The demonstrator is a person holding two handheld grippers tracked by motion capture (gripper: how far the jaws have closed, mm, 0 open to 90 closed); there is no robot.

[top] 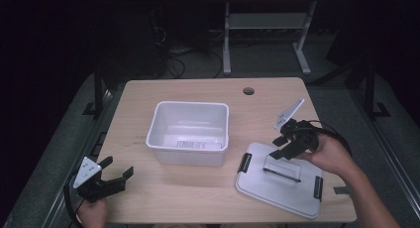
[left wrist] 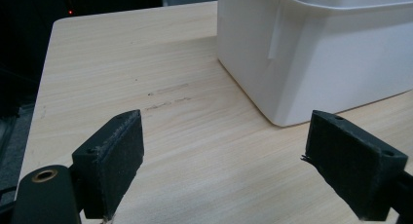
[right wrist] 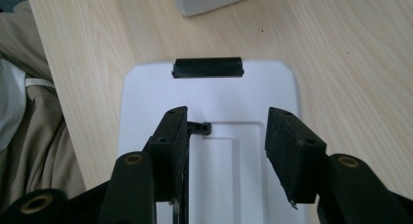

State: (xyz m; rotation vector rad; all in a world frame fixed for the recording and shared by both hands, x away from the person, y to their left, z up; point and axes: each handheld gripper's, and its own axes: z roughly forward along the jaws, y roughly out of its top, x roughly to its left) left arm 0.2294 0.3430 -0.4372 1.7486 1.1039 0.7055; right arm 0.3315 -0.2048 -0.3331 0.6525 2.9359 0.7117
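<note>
Lid (top: 282, 181): flat plastic, light, stiff, slick; black handle (top: 282, 171) best hold. Right gripper (top: 278, 149) spread astride handle, nothing pinched. Left gripper (top: 117, 172) spread, idle, near bin (top: 189, 133).

The left hand-held gripper (top: 116, 171) sits at the lower left of the high view, jaws spread wide and pointing right, gripped by the left hand (top: 91, 210) at the bottom edge; the right hand-held gripper (top: 280, 147) sits right of centre, jaws parted and angled down-left, the right hand (top: 329, 156) and forearm entering from the lower right.
</note>
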